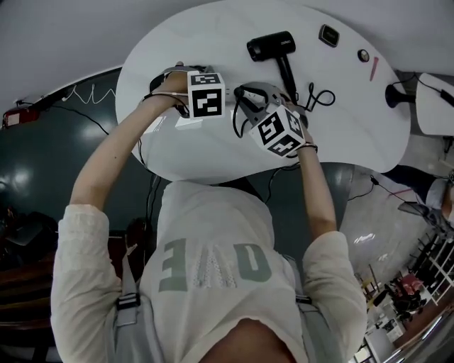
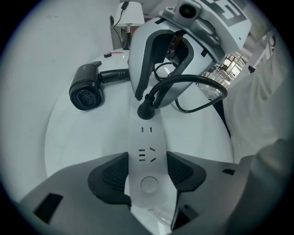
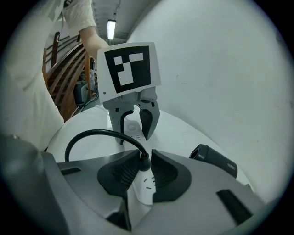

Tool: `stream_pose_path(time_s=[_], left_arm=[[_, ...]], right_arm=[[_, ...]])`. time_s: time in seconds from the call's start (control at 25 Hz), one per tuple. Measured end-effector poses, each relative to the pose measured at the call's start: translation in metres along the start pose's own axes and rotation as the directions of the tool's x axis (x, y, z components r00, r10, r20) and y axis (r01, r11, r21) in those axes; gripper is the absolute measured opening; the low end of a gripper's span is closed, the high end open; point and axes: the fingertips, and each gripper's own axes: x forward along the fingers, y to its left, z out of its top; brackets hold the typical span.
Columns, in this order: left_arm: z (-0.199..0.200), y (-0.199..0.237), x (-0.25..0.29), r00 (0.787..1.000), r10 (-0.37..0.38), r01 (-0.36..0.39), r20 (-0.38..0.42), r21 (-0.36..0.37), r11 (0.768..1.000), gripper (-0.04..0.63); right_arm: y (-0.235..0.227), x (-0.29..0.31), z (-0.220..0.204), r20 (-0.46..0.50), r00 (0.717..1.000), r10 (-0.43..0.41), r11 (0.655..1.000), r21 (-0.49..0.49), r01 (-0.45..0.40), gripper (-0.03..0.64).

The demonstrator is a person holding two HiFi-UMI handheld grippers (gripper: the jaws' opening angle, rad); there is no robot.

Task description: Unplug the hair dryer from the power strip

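Note:
A white power strip (image 2: pixel 146 156) lies on the round white table (image 1: pixel 213 152). My left gripper (image 2: pixel 147 172) points steeply down and is shut on the strip, one pad against each long side. The hair dryer's black plug (image 2: pixel 146 111) sits in the strip's far socket, and its cable (image 2: pixel 202 82) loops away to the right. In the right gripper view the plug (image 3: pixel 144 164) stands between the pad tips of my right gripper (image 3: pixel 145 167), which is shut on it. The black hair dryer (image 1: pixel 273 46) lies farther back on the table.
At the table's far side lie a small black device (image 1: pixel 328 35), a round button-like thing (image 1: pixel 363 54), a pink pen (image 1: pixel 373 68) and black cable loops (image 1: pixel 319 96). A white lamp (image 2: pixel 131 13) stands beyond the dryer. Wooden chairs (image 3: pixel 64 64) stand off the table's edge.

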Motion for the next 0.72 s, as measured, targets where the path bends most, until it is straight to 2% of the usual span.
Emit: stream_pose_path(time_s=[0.2,0.4,0.48,0.56,0.68,0.72], left_arm=[[0.0,0.001,0.001,1.0,0.004,-0.004,0.006,-0.007,1.0,0.265],[0.0,0.0,0.005,1.0,0.001,-0.001,-0.012,0.003,1.0,0.267],[-0.001,0.0,0.006,1.0,0.007,-0.007,-0.023,0.004,1.0,0.267],[-0.001,0.001,0.007,1.0,0.016,-0.016,-0.023,0.004,1.0,0.267],[-0.001,0.002,0.007,1.0,0.022,-0.022,-0.013,-0.004,1.0,0.265],[-0.001,0.001,0.006,1.0,0.024,-0.024,-0.016,-0.006,1.0,0.266]], right_arm=[[-0.001,0.002,0.002,0.042,0.999,0.023,0.995,0.095,-0.027,0.066],[-0.003,0.002,0.0,0.031,0.999,0.024,0.985,0.168,-0.028,0.06],[-0.003,0.001,0.0,0.043,0.999,0.025,0.969,0.243,-0.034,0.058],[-0.008,0.002,-0.005,0.059,0.998,0.026,0.932,0.36,-0.045,0.057],[-0.015,0.001,-0.009,0.105,0.994,0.042,0.817,0.569,-0.094,0.057],[-0.015,0.0,-0.009,0.111,0.993,0.041,0.792,0.602,-0.1,0.057]])
